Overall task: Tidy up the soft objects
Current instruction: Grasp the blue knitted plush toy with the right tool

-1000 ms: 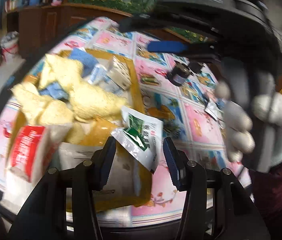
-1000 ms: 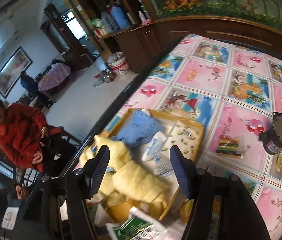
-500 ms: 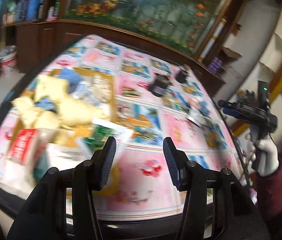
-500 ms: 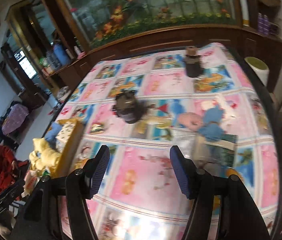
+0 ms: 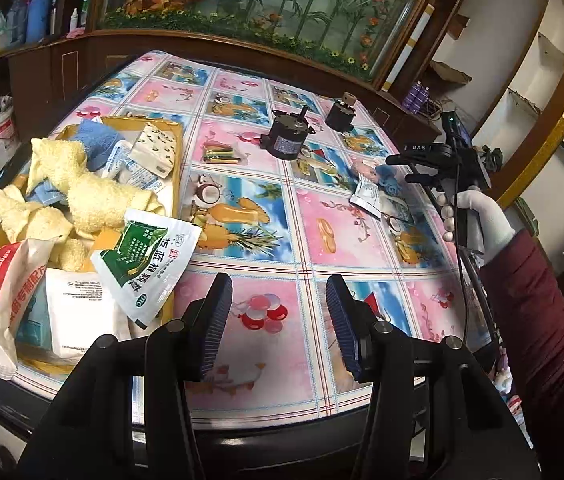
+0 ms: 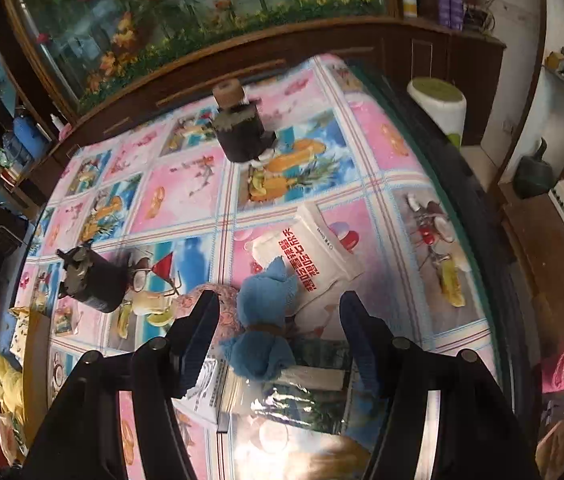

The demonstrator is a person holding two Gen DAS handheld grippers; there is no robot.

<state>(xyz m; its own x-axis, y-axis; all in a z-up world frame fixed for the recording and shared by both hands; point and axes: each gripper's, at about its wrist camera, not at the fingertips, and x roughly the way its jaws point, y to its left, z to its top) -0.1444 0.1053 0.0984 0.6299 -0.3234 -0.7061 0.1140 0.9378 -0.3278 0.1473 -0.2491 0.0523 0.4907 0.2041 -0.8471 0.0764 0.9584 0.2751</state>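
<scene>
Left gripper (image 5: 280, 322): jaws apart, nothing between them; we see only bare tablecloth (image 5: 302, 236) under it, near the table's front edge.

Right gripper (image 6: 276, 340): jaws apart, not clamped. It hangs over the pile near the table's right edge. The blue cloth (image 6: 266, 320) sits between the fingers; we see no pad touching it. In the left wrist view the same gripper (image 5: 404, 168) is held by a white-gloved hand (image 5: 478, 216) above that pile.

Pile at the right edge:
- blue cloth, bunched, lying partly on a white pouch (image 6: 322, 256) with red print
- pink cloth (image 6: 218, 312) just beside the blue one, on its left
- clear bag (image 6: 302, 392) and a white printed packet (image 6: 206, 388) under and in front of the cloth

Tray (image 5: 176, 176) at the table's left edge, heaped:
- yellow towels (image 5: 94, 200)
- another blue cloth (image 5: 98, 142) at its far end
- green-white sachet (image 5: 146, 260) hanging over the tray's near right rim
- red-white bag (image 5: 6, 288) at the near left corner

Two dark motors (image 5: 286, 136) stand mid-table, well apart from both piles.
</scene>
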